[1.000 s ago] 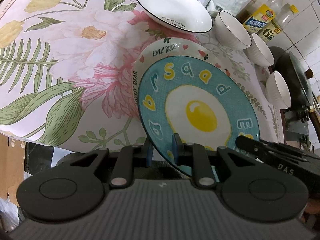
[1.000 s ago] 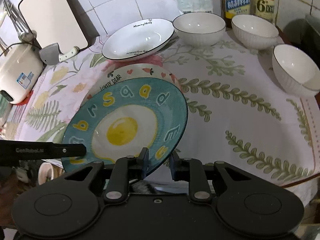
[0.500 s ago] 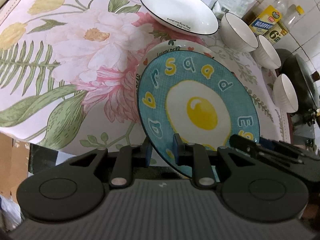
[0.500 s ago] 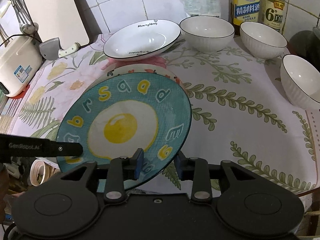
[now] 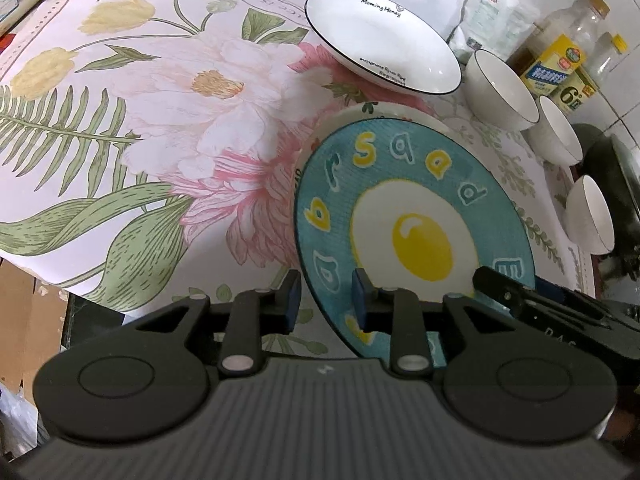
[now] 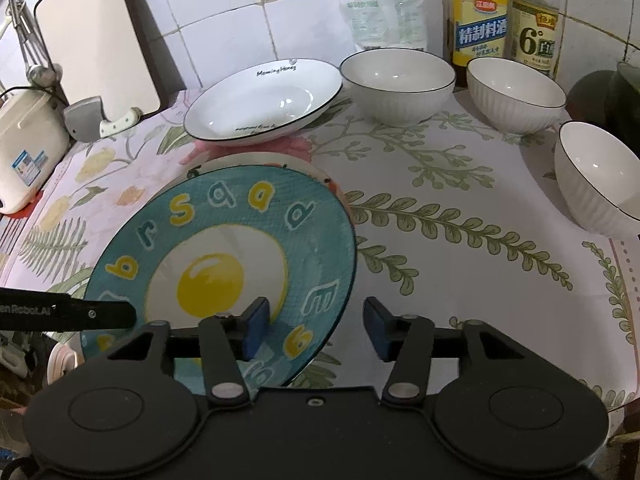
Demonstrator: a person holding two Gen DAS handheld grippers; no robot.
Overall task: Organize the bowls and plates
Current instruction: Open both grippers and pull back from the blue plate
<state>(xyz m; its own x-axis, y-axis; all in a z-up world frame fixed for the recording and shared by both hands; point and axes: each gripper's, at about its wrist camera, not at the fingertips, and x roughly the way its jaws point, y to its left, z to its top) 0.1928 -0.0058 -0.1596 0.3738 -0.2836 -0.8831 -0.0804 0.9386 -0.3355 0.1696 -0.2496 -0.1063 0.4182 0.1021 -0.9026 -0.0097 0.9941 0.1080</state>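
A teal plate with a fried-egg picture (image 5: 412,220) (image 6: 224,264) lies over a cream "Lovely Bear" plate (image 5: 384,112) (image 6: 256,160) near the table's front edge. My left gripper (image 5: 326,300) has its jaws spread, and the plate's near-left rim stands between them. My right gripper (image 6: 316,328) is open wide, its jaws either side of the plate's near-right rim. A white oval dish (image 5: 380,40) (image 6: 264,100) sits behind. Three white bowls (image 6: 396,84) (image 6: 516,94) (image 6: 596,188) stand at the back right.
Two sauce bottles (image 6: 478,12) (image 6: 536,20) and a white packet (image 6: 384,12) stand by the tiled wall. A cutting board (image 6: 96,40) and a cleaver (image 6: 100,120) are at the back left, beside a white appliance (image 6: 28,148). A dark pan (image 5: 612,176) sits past the bowls.
Both grippers have opened and let go of the teal plate's rim. The plate has come down over the cream plate, covering more of it.
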